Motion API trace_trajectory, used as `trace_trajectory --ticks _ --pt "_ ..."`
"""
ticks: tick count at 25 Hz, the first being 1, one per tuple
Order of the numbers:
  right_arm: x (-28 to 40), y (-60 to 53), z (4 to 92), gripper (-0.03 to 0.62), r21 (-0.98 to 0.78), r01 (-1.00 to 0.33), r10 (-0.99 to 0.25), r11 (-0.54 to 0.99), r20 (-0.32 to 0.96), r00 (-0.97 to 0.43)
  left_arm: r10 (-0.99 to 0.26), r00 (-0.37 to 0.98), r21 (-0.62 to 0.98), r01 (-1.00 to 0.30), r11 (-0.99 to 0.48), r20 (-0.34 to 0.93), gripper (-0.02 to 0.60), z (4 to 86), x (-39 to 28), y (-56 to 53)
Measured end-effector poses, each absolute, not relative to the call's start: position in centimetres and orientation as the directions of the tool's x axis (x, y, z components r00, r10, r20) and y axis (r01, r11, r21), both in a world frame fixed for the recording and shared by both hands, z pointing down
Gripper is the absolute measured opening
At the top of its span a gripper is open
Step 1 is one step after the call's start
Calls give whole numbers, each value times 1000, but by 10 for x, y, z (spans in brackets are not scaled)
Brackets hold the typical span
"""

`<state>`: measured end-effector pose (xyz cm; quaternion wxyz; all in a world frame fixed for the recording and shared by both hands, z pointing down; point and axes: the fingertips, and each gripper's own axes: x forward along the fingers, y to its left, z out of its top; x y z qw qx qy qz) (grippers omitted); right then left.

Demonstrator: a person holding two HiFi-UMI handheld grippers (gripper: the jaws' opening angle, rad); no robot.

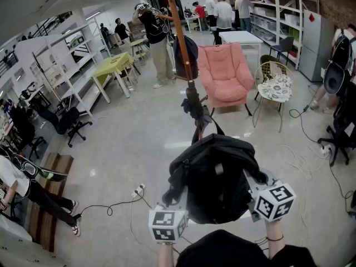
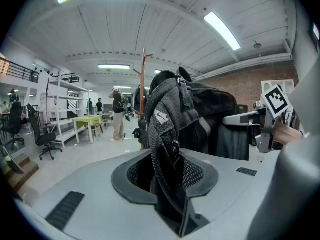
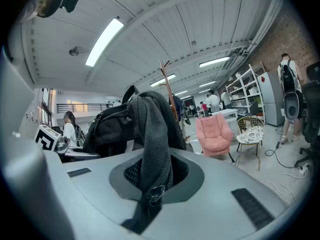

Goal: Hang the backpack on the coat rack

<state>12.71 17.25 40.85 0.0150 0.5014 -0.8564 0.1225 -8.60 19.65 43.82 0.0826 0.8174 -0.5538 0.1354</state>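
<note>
Now the left gripper (image 2: pixel 169 186) and right gripper (image 3: pixel 150 186) each pinch a mesh strap of the backpack (image 1: pixel 218 177), held up before the rack (image 1: pixel 180 38); in the head view it hides their tips and the rack's base.

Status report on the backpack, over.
Left gripper, right gripper shut on backpack straps. Backpack raised before coat rack, not hung. Another bag already on rack.

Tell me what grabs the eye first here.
A black backpack fills the lower middle of the head view, held up by the left gripper and right gripper, each shut on one of its mesh straps. Just beyond it stands the brown coat rack, with a pink armchair to its right.
</note>
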Motion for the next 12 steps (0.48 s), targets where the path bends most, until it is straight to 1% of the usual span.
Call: trace_trajectory --ticks 12 --pt "127 166 409 29 -182 -858 -852 480 137 -506 -888 343 -21 -930 -366 306 112 440 -86 192"
